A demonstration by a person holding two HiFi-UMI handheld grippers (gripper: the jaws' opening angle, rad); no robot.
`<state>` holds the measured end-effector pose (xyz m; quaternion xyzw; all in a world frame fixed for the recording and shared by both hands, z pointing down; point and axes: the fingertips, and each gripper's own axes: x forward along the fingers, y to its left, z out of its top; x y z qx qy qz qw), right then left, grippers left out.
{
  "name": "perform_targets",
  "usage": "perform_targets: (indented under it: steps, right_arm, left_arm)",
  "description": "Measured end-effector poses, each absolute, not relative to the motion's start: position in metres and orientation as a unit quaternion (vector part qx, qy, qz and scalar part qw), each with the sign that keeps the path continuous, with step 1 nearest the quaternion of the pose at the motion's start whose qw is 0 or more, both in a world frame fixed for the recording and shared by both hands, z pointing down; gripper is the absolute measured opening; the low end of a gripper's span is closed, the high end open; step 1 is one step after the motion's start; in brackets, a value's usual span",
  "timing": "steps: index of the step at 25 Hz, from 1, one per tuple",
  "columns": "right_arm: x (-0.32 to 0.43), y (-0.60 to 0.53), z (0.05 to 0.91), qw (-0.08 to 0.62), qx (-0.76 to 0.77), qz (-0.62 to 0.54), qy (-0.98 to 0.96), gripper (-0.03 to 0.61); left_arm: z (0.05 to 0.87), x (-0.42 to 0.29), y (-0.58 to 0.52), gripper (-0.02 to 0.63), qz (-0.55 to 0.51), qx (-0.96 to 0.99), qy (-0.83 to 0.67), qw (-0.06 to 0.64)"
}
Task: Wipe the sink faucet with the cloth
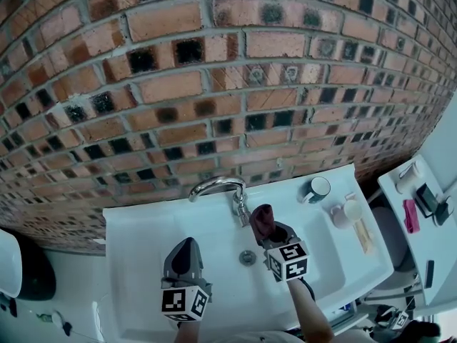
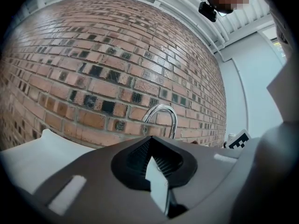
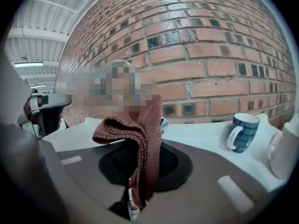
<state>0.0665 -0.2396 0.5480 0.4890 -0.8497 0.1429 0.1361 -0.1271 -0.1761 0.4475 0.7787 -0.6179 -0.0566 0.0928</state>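
Sink (image 1: 143, 227) is backed by brick wall (image 1: 214, 84); cloth (image 3: 147, 125) is clamped in R gripper (image 1: 270, 233), faucet's (image 1: 218, 186) 5 o'clock; L gripper (image 1: 187, 245) closed, empty; ceiling (image 3: 42, 13) seen only from grippers.

The cloth (image 3: 142, 125) is rust-brown, the faucet (image 1: 214, 186) shiny silver, the sink (image 1: 143, 249) white, the mug (image 3: 243, 130) blue (with paler markings), and the brick wall (image 1: 214, 84) red, dotted with black squares
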Motion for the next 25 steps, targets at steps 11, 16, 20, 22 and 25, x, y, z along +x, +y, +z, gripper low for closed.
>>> perform_targets:
  steps: [11, 16, 20, 22, 25]
  right_arm:
    - [0.086, -0.235, 0.524, 0.104, 0.513, 0.15, -0.838, 0.049]
    - [0.013, -0.222, 0.534, 0.133, 0.443, 0.148, -0.874, 0.051]
    - [-0.012, -0.238, 0.548, 0.148, 0.454, 0.176, -0.861, 0.051]
    - [-0.015, -0.245, 0.55, 0.149, 0.459, 0.191, -0.855, 0.049]
    - [-0.01, -0.255, 0.541, 0.137, 0.478, 0.199, -0.845, 0.049]
  left_arm:
    - [0.445, -0.125, -0.175, 0.005, -0.064, 0.781, -0.614, 0.091]
    - [0.444, -0.127, -0.174, 0.005, -0.066, 0.78, -0.616, 0.091]
    - [0.442, -0.133, -0.173, 0.005, -0.064, 0.775, -0.622, 0.092]
    - [0.444, -0.136, -0.173, 0.005, -0.063, 0.774, -0.624, 0.093]
    - [0.449, -0.139, -0.174, 0.005, -0.064, 0.773, -0.624, 0.095]
